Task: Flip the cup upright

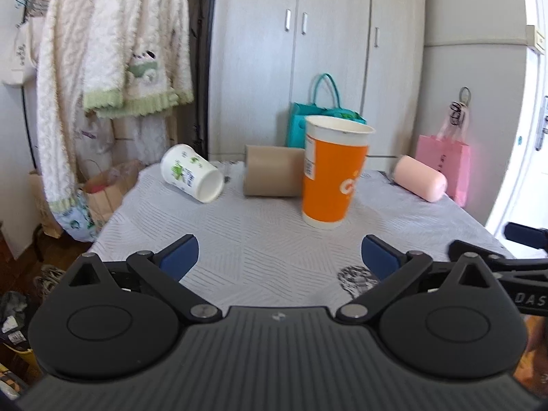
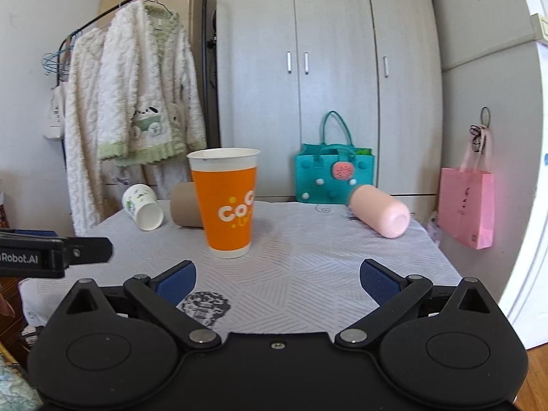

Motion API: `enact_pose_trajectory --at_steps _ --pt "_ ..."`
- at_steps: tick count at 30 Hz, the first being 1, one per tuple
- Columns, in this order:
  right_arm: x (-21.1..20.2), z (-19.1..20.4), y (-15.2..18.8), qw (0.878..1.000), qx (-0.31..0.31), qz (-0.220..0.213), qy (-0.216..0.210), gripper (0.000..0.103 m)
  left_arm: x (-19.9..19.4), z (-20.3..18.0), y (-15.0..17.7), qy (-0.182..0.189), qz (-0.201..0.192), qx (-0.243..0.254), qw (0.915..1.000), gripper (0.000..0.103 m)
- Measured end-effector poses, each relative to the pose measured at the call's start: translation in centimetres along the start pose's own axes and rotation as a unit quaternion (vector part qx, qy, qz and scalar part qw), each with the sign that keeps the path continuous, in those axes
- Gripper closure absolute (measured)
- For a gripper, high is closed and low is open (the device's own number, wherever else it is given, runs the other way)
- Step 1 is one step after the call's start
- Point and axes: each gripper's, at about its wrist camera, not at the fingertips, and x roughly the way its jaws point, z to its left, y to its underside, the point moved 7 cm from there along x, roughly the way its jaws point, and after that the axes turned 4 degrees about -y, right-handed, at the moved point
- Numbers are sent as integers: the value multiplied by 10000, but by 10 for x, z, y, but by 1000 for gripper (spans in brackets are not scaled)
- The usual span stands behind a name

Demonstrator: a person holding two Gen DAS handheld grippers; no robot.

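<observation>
An orange paper cup [image 1: 330,174] stands upright on the table, also in the right wrist view [image 2: 226,202]. A white cup with green print [image 1: 191,178] [image 2: 143,211], a tan cup [image 1: 272,175] [image 2: 186,209] and a pink cup [image 1: 420,178] [image 2: 381,210] lie on their sides behind it. My left gripper [image 1: 279,257] is open and empty, a little in front of the orange cup. My right gripper [image 2: 278,279] is open and empty, in front and right of the orange cup.
The table has a pale patterned cloth [image 2: 308,260]. A teal bag [image 2: 334,178] stands behind it by the wardrobe [image 2: 328,68]. A pink bag [image 2: 467,207] hangs at right. Robes [image 2: 144,116] hang on a rack at left. The other gripper shows at each view's edge [image 2: 54,251].
</observation>
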Motion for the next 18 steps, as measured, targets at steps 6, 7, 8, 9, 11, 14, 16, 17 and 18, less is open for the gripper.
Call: enact_pose_trajectory --at_steps 6,7,8,9,11,14,16,17,18 --pt "-1 -11 1 9993 9 -29 361 0 0 11 0 -23 -249 -145 9996 0" --pt "-1 -12 1 9992 -4 -37 406 0 1 13 0 3 -267 -176 9995 0" --pt "-2 -13 2 9989 -29 -58 463 0 1 13 0 24 -287 -202 9994 0" --pt "-2 -14 2 9985 -51 -76 536 0 1 12 1 44 -298 -202 9993 0" --pt "-3 -16 3 9981 -47 -92 607 0 2 11 2 10 -286 -128 9995 0" --pt "-2 -18 4 9982 43 -41 591 0 2 7 3 -61 -295 -48 9995 0" --pt "-2 -19 5 9983 80 -23 584 0 2 5 4 -110 -289 -38 9995 0" --pt "-2 -19 5 9983 89 -14 581 0 2 4 4 -118 -303 -49 9995 0" --pt "-1 -18 5 9983 92 -5 577 0 1 3 4 -76 -328 -57 9994 0"
